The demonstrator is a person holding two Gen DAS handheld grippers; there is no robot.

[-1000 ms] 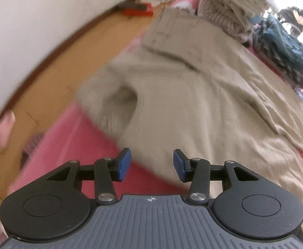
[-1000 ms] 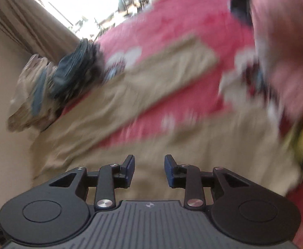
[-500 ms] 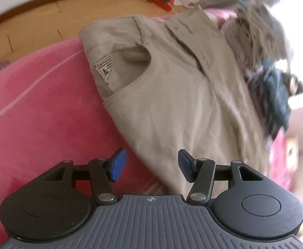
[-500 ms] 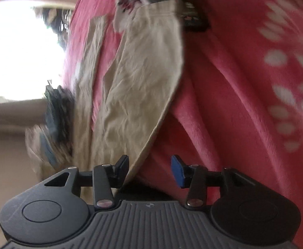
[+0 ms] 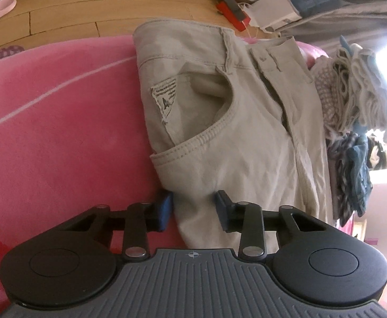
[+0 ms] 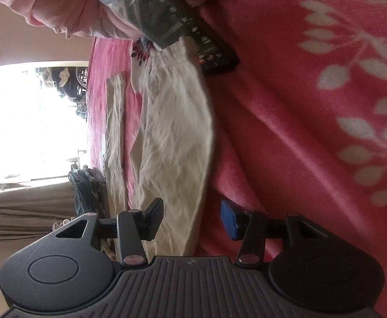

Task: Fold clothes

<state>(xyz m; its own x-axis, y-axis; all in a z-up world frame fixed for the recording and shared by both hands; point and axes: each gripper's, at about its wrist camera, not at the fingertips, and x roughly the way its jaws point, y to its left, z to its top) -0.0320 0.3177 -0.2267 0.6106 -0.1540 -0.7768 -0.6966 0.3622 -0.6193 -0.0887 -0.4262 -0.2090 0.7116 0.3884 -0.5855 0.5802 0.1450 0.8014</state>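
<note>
Lowered, both hand-held grippers straddle the trousers [image 5: 246, 137]: left [image 5: 193, 206] closing, right [image 6: 192, 218] spread.

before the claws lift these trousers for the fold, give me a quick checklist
1. Left claw straddles the side edge of the trousers below the pocket, closing: ok.
2. Left pads pressing the cloth: cannot tell.
3. Right claw has the trouser leg edge between its fingers: ok.
4. Right pads pressing the cloth: not ok, gap shows.
5. Legs flat on the pink blanket: ok.
6. Dark box clear of the leg end: not ok, touching.
</note>
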